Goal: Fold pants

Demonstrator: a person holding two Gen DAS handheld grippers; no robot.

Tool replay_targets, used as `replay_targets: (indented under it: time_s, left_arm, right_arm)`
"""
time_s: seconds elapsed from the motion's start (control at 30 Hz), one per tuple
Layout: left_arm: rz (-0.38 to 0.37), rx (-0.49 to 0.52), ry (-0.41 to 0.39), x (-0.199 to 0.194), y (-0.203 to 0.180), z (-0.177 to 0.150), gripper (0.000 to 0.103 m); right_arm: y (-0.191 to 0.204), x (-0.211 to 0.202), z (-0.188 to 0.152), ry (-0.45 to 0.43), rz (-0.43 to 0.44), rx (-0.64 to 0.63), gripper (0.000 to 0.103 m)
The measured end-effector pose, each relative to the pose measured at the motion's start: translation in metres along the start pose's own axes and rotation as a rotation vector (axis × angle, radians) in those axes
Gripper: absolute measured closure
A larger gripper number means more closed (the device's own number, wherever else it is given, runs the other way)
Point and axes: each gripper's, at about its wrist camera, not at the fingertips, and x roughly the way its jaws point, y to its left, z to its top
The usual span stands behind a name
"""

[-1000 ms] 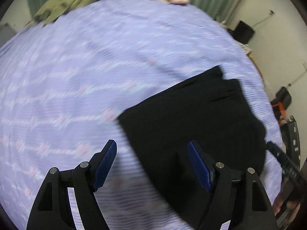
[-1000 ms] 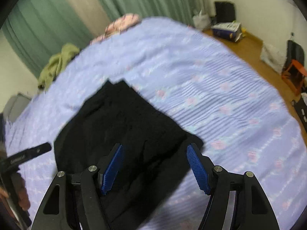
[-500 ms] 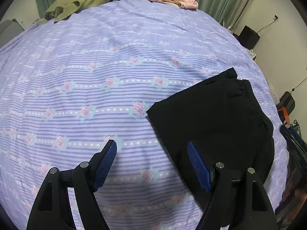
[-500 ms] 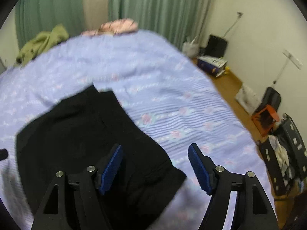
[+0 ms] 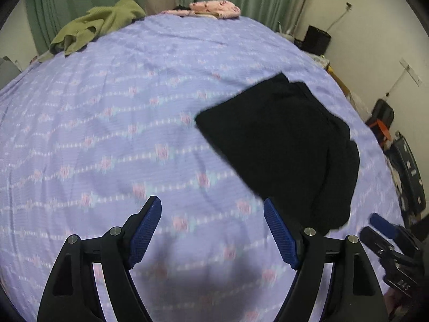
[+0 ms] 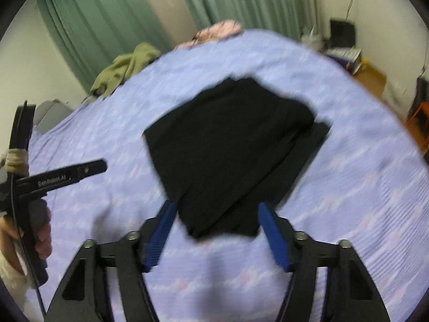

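Observation:
The black pants (image 5: 281, 145) lie folded into a compact stack on the lilac flowered bedspread (image 5: 120, 134). In the right wrist view the pants (image 6: 228, 147) sit straight ahead, layers slightly offset at the right edge. My left gripper (image 5: 213, 230) is open and empty, above the bedspread to the left of the pants. My right gripper (image 6: 215, 233) is open and empty, just short of the stack's near edge. The left gripper (image 6: 80, 173) also shows at the left of the right wrist view, held by a hand.
An olive green garment (image 5: 99, 24) and a pink flowered item (image 5: 214, 9) lie at the far end of the bed by green curtains (image 6: 107, 21). Bags and boxes (image 5: 405, 166) stand on the floor along the bed's right side.
Both grippers have pulled back from the pants and stayed open. The pants now lie farther ahead in both views, no longer between the fingers.

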Motion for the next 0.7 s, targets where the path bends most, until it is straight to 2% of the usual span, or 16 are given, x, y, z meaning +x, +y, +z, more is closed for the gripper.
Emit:
replay_targets:
  time_s: [0.13, 0.2, 0.4, 0.53, 0.57, 0.6, 0.63, 0.7]
  left_arm:
    - [0.022, 0.019, 0.026, 0.003, 0.002, -0.023, 0.025]
    - [0.012, -0.004, 0.036, 0.006, 0.005, -0.031, 0.025]
    - [0.0, -0.062, 0.045, 0.011, 0.013, -0.041, 0.025]
    - [0.008, -0.062, 0.051, 0.015, 0.012, -0.043, 0.025]
    - [0.007, -0.058, 0.047, 0.016, 0.012, -0.042, 0.025]
    - [0.008, -0.052, 0.041, 0.017, 0.012, -0.04, 0.025]
    - [0.016, -0.049, 0.038, 0.019, 0.012, -0.037, 0.025]
    - [0.026, -0.044, 0.036, 0.023, 0.014, -0.03, 0.025]
  right_arm:
    - [0.001, 0.023, -0.014, 0.046, 0.063, 0.022, 0.047]
    - [-0.002, 0.037, -0.017, 0.074, 0.069, 0.033, 0.053]
    - [-0.012, 0.064, -0.022, 0.111, 0.105, 0.105, 0.063]
    - [-0.007, 0.073, -0.02, 0.13, 0.124, 0.107, 0.074]
    - [-0.004, 0.072, -0.019, 0.119, 0.136, 0.099, 0.084]
    - [0.0, 0.073, -0.018, 0.123, 0.102, 0.073, 0.094]
    - [0.001, 0.074, -0.019, 0.133, 0.063, 0.055, 0.098]
    - [-0.006, 0.067, -0.026, 0.137, 0.049, 0.103, 0.098]
